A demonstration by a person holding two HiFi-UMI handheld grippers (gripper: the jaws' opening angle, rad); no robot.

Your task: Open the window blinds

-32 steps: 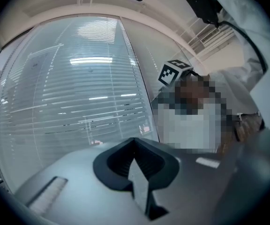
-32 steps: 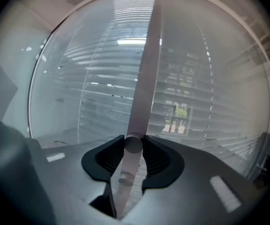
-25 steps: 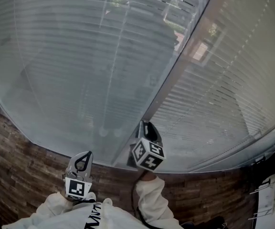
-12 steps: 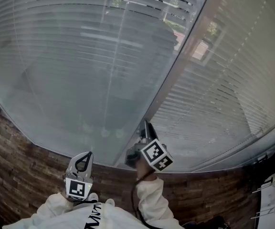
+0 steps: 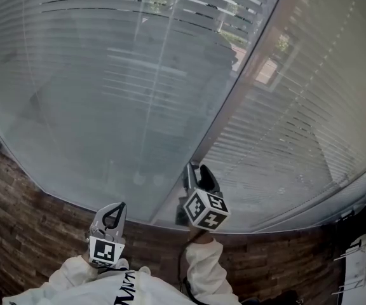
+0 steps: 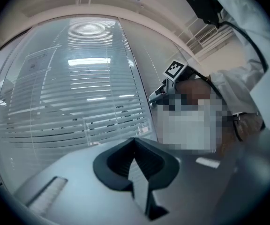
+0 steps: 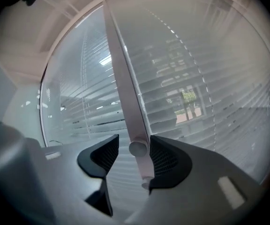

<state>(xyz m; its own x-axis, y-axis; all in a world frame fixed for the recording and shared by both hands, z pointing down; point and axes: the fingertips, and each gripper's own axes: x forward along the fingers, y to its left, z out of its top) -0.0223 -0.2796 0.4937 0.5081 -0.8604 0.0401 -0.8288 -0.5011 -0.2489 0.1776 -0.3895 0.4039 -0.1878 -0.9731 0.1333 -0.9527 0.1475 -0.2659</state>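
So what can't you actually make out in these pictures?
Right gripper view: whether a jaw touches the round knob; too close to tell.
Head view: the right gripper hides that knob.
Head view: the top of the blinds is cut off by the picture's upper edge.
Outdoors: blurred behind the slats.

Left gripper (image 5: 113,210): pale grey shell, black jaw pads, and a marker cube (image 5: 104,250) with black-and-white squares on a white face. Right gripper (image 5: 196,170): same build. Its own cube (image 5: 205,210) shows two marker faces, and its pad faces (image 7: 165,156) carry a fine grid texture. Sleeves (image 5: 202,262) white, loose, bunched at the cuffs. Black lettering (image 5: 123,292) on the white top. Thin black cable (image 5: 181,267) beside the right sleeve. The left gripper view shows a black lead (image 6: 238,27) over white cloth.
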